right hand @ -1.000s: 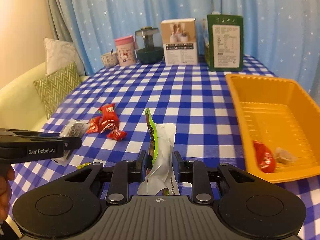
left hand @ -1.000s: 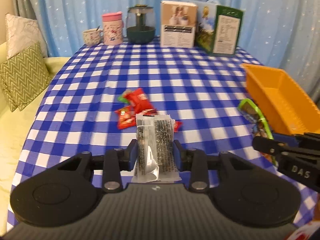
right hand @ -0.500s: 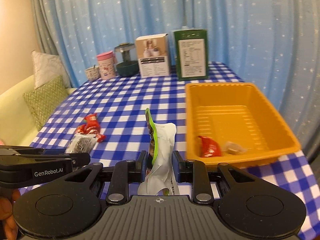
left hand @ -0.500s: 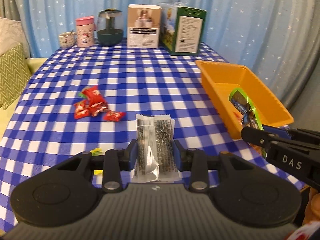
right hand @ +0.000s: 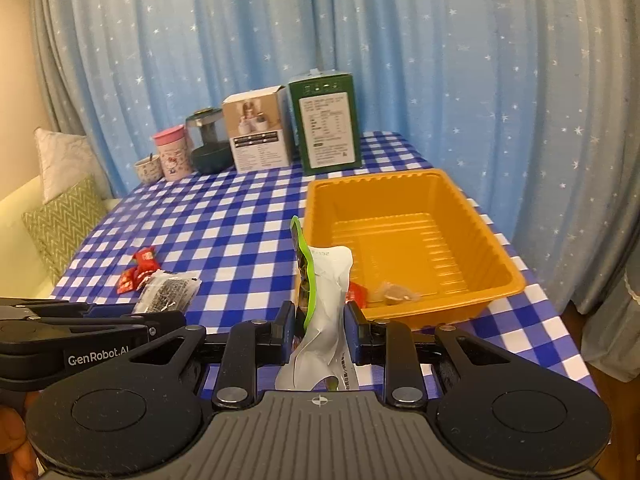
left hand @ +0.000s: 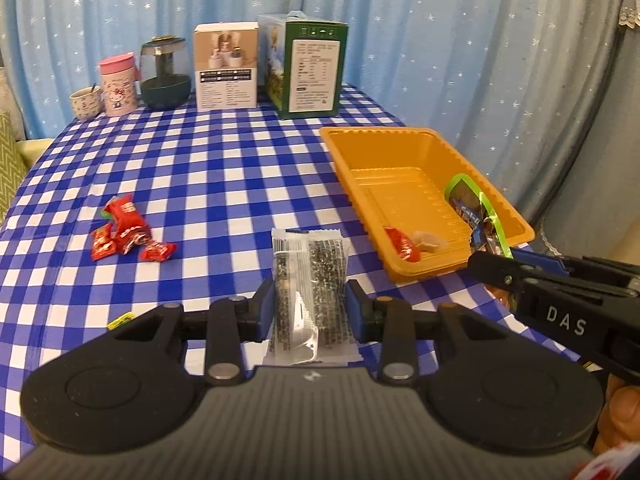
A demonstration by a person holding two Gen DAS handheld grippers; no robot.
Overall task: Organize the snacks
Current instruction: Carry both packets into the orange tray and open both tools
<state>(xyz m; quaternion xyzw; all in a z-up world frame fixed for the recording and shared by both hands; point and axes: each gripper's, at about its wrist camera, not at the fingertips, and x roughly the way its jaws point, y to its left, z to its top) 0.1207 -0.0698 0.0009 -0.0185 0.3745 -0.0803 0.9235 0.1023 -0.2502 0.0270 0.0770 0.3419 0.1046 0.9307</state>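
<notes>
— Left wrist view: what sits between the jaws?
— Clear sesame-bar packet (left hand: 310, 276), standing upright, clamped from both sides by the left gripper (left hand: 311, 304). Held above the near edge of the checked tablecloth (left hand: 224, 168).
— And on the right wrist view?
— Green-edged pouch (right hand: 320, 292), white back facing out, pinched upright in the right gripper (right hand: 319, 332). Positioned just before the near left corner of the orange tray (right hand: 472, 208).
— Contents of the tray?
— Red candy (left hand: 402, 243) and a pale wrapped sweet (left hand: 429, 239), lying side by side against the near wall.
— Elsewhere on the cloth?
— Cluster of red candy wrappers (left hand: 126, 232) toward the left edge; small yellow scrap (left hand: 120, 321) near the front edge.
— Far edge?
— Lined up left to right: small cup (left hand: 85, 102), pink tumbler (left hand: 118, 85), dark glass jar (left hand: 165, 74), white box (left hand: 225, 66), green box (left hand: 314, 68). Behind, blue starred curtain (left hand: 440, 40).
</notes>
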